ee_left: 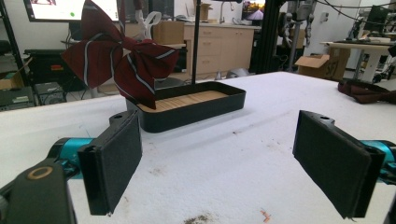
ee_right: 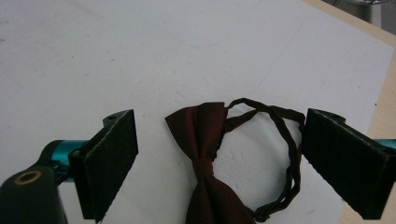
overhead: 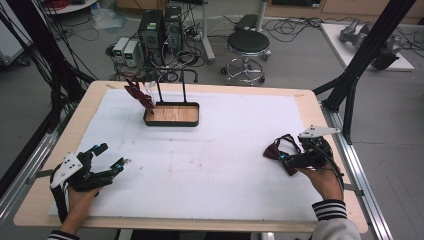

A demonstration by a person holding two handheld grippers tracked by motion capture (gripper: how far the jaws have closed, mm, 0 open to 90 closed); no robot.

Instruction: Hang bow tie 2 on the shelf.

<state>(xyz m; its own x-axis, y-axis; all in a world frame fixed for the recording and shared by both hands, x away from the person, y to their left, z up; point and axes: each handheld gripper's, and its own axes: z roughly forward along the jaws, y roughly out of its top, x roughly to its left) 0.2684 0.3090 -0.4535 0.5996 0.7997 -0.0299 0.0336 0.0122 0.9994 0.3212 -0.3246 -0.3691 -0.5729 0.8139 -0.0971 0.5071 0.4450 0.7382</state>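
A plain dark-red bow tie (ee_right: 205,154) with a looped strap (ee_right: 287,140) lies flat on the white mat at the table's right side (overhead: 275,150). My right gripper (ee_right: 219,163) is open, its jaws standing on either side of the tie and strap, low over them (overhead: 284,148). A striped maroon bow tie (ee_left: 116,58) hangs from a stand above a black tray with a wooden floor (ee_left: 224,100) at the back middle (overhead: 171,121). My left gripper (overhead: 113,155) is open and holds nothing near the front left, pointing toward the tray (ee_left: 217,163).
Two thin black posts (overhead: 183,85) rise from the tray's back edge. A black frame leg (overhead: 350,95) stands off the table's right edge. Beyond the table are a stool (overhead: 248,42) and computer cases (overhead: 160,27). The wooden table rim (overhead: 200,225) runs along the front.
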